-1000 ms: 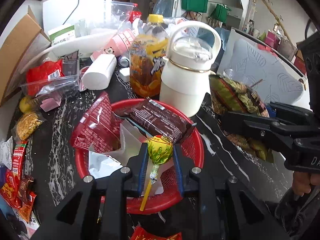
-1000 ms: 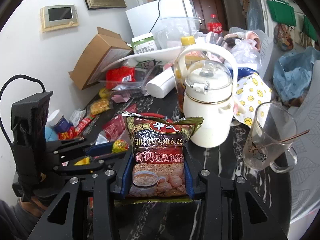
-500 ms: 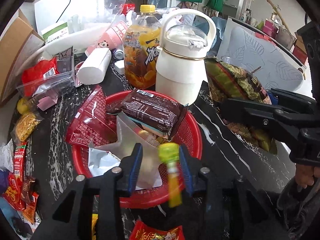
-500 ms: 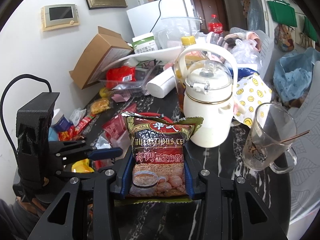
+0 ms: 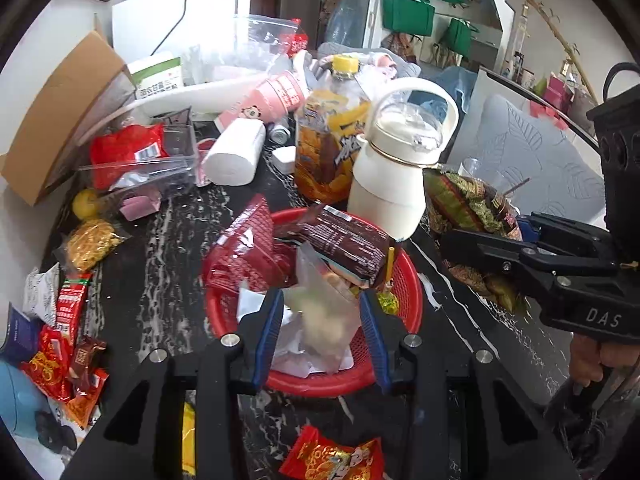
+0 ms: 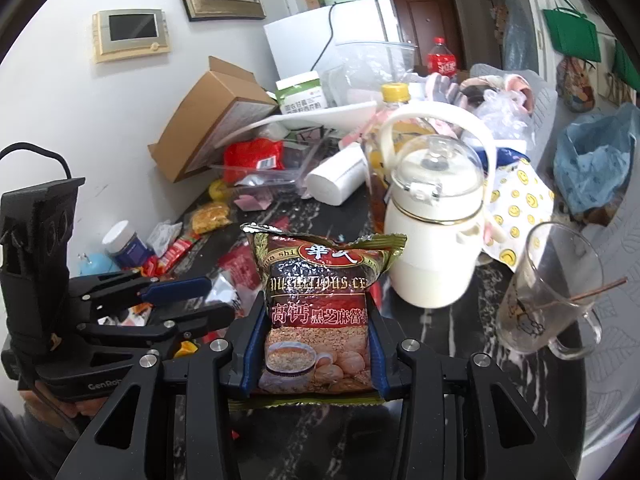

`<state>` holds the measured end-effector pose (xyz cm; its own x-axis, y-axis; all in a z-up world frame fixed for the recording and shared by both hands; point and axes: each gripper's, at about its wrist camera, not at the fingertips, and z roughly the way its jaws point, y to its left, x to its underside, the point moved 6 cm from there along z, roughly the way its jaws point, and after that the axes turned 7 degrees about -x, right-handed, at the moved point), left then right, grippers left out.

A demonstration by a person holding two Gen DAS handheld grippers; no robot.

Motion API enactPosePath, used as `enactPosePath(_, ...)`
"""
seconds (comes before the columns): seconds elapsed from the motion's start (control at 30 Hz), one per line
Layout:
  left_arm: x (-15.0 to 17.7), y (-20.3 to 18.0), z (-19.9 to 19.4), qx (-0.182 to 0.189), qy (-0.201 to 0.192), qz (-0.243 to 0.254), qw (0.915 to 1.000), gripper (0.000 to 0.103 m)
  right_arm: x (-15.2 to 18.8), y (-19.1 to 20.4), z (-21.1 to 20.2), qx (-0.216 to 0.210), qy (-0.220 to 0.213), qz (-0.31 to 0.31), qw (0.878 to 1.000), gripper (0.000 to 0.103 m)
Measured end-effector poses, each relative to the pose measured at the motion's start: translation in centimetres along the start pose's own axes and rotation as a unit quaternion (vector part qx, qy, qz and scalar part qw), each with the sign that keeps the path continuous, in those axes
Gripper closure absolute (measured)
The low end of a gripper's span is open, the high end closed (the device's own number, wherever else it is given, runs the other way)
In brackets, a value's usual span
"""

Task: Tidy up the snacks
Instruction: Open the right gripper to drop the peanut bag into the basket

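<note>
Lollipop got dropped: the left hand-held gripper (image 5: 322,330) had let it go into the red basket (image 5: 408,280).
Left view: jaws had just opened, nothing between them, lollipop (image 5: 387,300) lying by the rim. Right view: right hand-held gripper (image 6: 316,344) clamped the cereal bag (image 6: 320,304) upright over the bench (image 6: 460,360), probably next for the basket.

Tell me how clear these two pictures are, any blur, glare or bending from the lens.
Left wrist view: strong fisheye bend and black corners; the clear bag between the left gripper fingers is smeared, while the red basket stays sharp. Right wrist view: same bend; the cereal packet print is crisp with small foil glints, and the white wall is brightly lit.
</note>
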<state>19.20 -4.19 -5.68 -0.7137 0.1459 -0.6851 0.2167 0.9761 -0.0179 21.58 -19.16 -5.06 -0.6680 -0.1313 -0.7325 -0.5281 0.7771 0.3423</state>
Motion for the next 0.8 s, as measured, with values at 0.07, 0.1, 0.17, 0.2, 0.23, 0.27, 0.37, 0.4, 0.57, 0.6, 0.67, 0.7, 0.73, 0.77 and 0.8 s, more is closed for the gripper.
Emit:
enactPosePath(0.07,-0.1,0.6,-0.6,-0.005,-0.005,-0.007,0.9999,0.064,-0.2,0.7,0.2,-0.006,-0.003,-0.006,1.0,0.061)
enactPosePath(0.1,-0.1,0.9,-0.8,-0.008,-0.007,-0.011,0.9999,0.064,-0.2,1.2,0.3,-0.009,-0.004,-0.012,1.0,0.061)
enactPosePath(0.17,0.1,1.7,-1.3,-0.014,-0.01,-0.021,0.9996,0.064,-0.1,2.0,0.8,-0.013,-0.001,-0.025,1.0,0.061)
enactPosePath(0.2,0.2,2.0,-1.5,-0.015,-0.011,-0.026,0.9995,0.064,0.0,2.5,1.2,-0.018,0.001,-0.03,0.999,0.061)
enactPosePath(0.23,0.3,2.3,-1.6,-0.017,-0.011,-0.03,0.9994,0.064,0.1,2.8,1.5,-0.022,0.003,-0.032,0.999,0.061)
enactPosePath(0.27,0.5,2.7,-1.7,-0.02,-0.011,-0.033,0.9992,0.064,0.4,3.3,2.0,-0.028,0.008,-0.034,0.999,0.061)
enactPosePath(0.37,1.2,3.7,-1.9,-0.03,-0.009,-0.045,0.9985,0.064,0.9,4.1,3.2,-0.032,0.015,-0.043,0.998,0.061)
enactPosePath(0.4,1.4,4.0,-1.9,-0.032,-0.009,-0.047,0.9983,0.064,1.0,4.3,3.6,-0.03,0.017,-0.048,0.998,0.061)
enactPosePath(0.57,2.4,5.8,-1.7,-0.041,0.0,-0.069,0.9968,0.064,1.7,4.6,5.6,-0.024,0.031,-0.061,0.997,0.061)
enactPosePath(0.6,2.5,6.0,-1.6,-0.042,0.001,-0.071,0.9966,0.064,1.8,4.6,5.9,-0.02,0.033,-0.063,0.997,0.06)
enactPosePath(0.67,2.8,6.6,-1.6,-0.043,-0.001,-0.081,0.9958,0.064,2.1,4.6,6.6,-0.009,0.036,-0.074,0.997,0.058)
enactPosePath(0.7,2.9,6.7,-1.6,-0.044,-0.001,-0.083,0.9956,0.064,2.2,4.6,7.1,-0.002,0.038,-0.08,0.996,0.058)
enactPosePath(0.73,3.0,6.9,-1.6,-0.047,-0.001,-0.084,0.9953,0.064,2.4,4.6,7.5,0.002,0.042,-0.084,0.996,0.057)
enactPosePath(0.77,3.1,7.0,-1.6,-0.051,-0.001,-0.084,0.9951,0.064,2.5,4.5,7.7,0.003,0.047,-0.084,0.995,0.055)
enactPosePath(0.8,3.1,7.1,-1.5,-0.056,-0.001,-0.083,0.995,0.064,2.7,4.5,8.0,0.004,0.051,-0.083,0.995,0.049)
